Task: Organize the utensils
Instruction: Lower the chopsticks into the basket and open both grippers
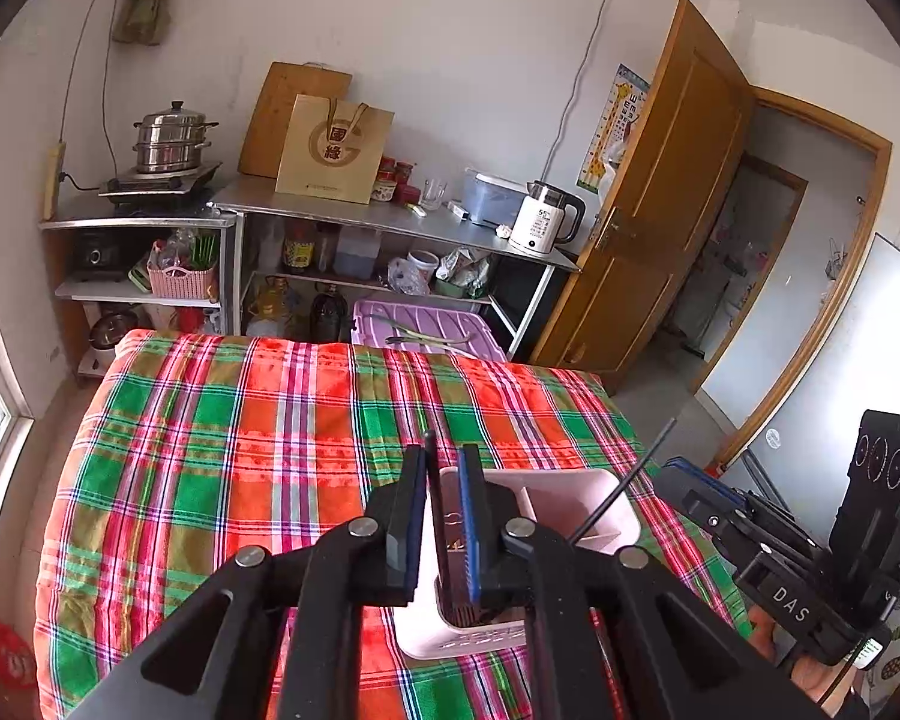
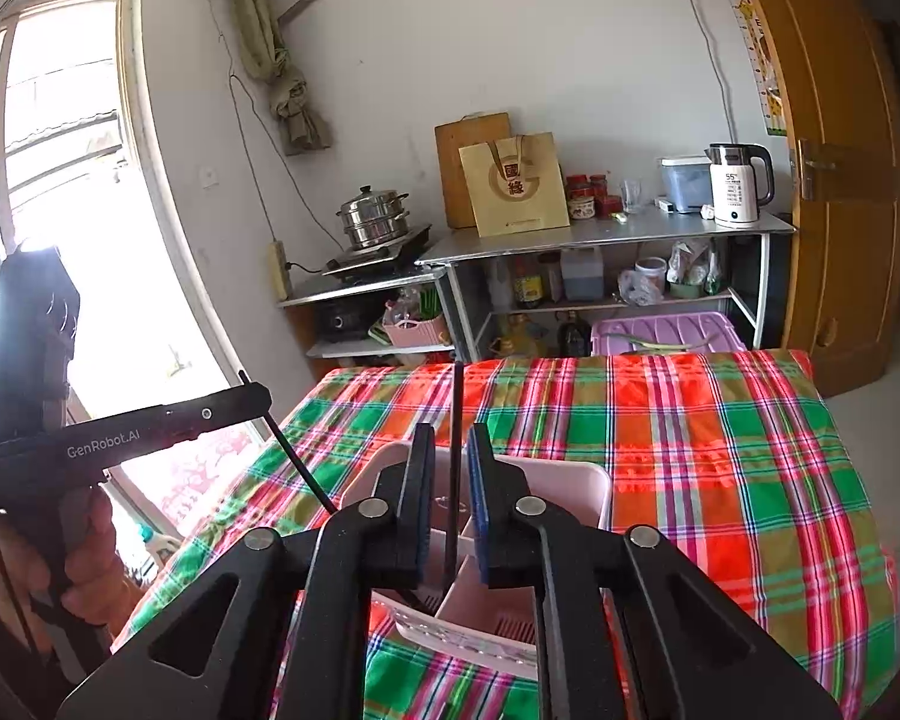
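A pink utensil holder [image 1: 570,495] [image 2: 576,480] with compartments stands on the plaid tablecloth near the front edge. My left gripper [image 1: 444,450] hangs over its left compartment. A black chopstick [image 1: 430,441] stands upright between the jaws, beside the left pad, with a gap to the blue pad. My right gripper [image 2: 452,429] is over the holder too, and a second black chopstick [image 2: 457,396] stands between its pads with daylight on both sides. Each view shows the other chopstick [image 1: 621,483] [image 2: 297,455] leaning out of the holder.
The plaid table [image 1: 240,450] [image 2: 720,450] stretches ahead. Behind it are a purple bin [image 1: 426,330], metal shelves with a white kettle [image 1: 546,219] and a steamer pot [image 1: 171,138]. A wooden door [image 1: 660,210] stands at the right. A hand [image 2: 90,552] holds the left tool.
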Tool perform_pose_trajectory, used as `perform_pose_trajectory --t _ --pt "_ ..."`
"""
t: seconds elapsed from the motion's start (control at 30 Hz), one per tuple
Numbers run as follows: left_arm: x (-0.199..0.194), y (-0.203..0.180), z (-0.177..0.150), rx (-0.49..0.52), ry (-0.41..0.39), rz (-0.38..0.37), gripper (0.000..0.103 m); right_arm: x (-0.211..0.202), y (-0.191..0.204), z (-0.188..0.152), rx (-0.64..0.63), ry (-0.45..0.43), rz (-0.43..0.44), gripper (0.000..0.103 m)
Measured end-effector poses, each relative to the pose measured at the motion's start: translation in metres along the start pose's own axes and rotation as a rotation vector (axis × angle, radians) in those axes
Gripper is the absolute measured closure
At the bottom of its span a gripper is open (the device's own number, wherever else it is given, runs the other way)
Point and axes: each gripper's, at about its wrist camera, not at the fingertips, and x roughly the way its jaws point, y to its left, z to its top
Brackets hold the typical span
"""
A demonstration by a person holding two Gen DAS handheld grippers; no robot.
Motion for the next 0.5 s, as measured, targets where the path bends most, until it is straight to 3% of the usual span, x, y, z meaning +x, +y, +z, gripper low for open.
perform_pose_trajectory --t 0.07,0.3,0.5 --pt "-0.01 0.0 0.0 -0.005 -0.019 -0.002 0.081 -0.008 0.0 0.001 -0.008 -0.006 -0.007 0.087" --pt "-0.058 -0.009 -0.015 0.014 -0.098 0.004 0.081 -0.062 -0.001 -0.009 -0.024 -0.069 -0.025 0.087" --pt "-0.096 -0.024 -0.054 0.049 -0.131 -0.003 0.08 -0.099 0.002 -0.028 -0.045 -0.098 -0.038 0.087"
